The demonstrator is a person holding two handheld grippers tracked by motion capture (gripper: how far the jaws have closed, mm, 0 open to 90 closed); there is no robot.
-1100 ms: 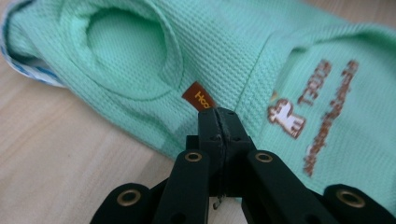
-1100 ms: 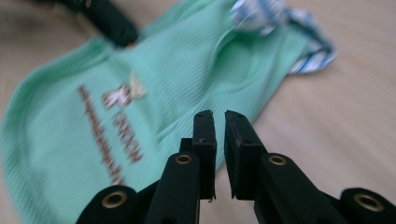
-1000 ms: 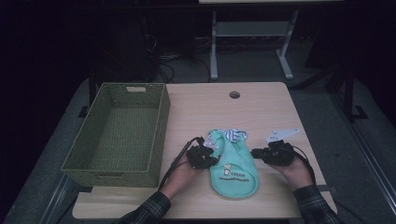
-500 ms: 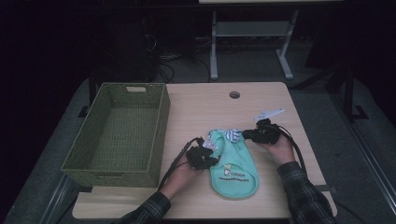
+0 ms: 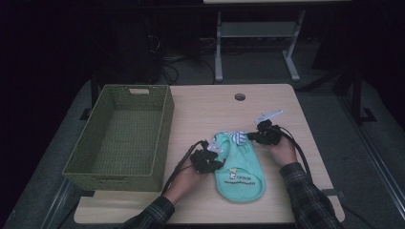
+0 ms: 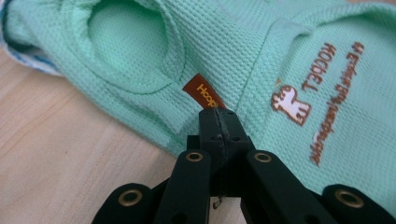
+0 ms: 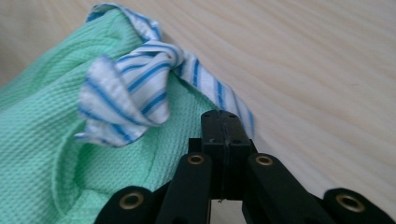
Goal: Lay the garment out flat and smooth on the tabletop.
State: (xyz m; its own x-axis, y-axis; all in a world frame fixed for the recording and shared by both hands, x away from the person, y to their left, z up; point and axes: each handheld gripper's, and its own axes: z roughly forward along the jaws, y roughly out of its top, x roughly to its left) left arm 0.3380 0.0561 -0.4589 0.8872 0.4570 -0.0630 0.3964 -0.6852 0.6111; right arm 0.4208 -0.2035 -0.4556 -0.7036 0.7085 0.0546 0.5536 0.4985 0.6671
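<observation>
One small mint-green garment (image 5: 239, 167) lies flat on the wooden table (image 5: 210, 109), pinned at two edges by a person's two handheld grippers. The left gripper (image 5: 213, 151) has its jaws closed on the fabric at a side seam; in the left gripper view an orange brand tag (image 6: 203, 91) sits just ahead of the jaw tips, an armhole opening beyond it and the printed logo off to the right of the jaws. The right gripper (image 5: 249, 137) has just been closing — its jaws now meet on the garment's edge, right at the blue-and-white striped trim (image 7: 140, 88), whose knotted bow lies just ahead and to the left of the tips.

The garment looks light, soft and limp — a waffle-knit that will likely sag and fold as soon as it is lifted, so hems, seams and the trim seem the surest places to pinch. It appears neither slippery nor fragile.

Count: one garment, two grippers, one empty woven basket (image 5: 122, 138) well apart to the left of both jaws, one table.
</observation>
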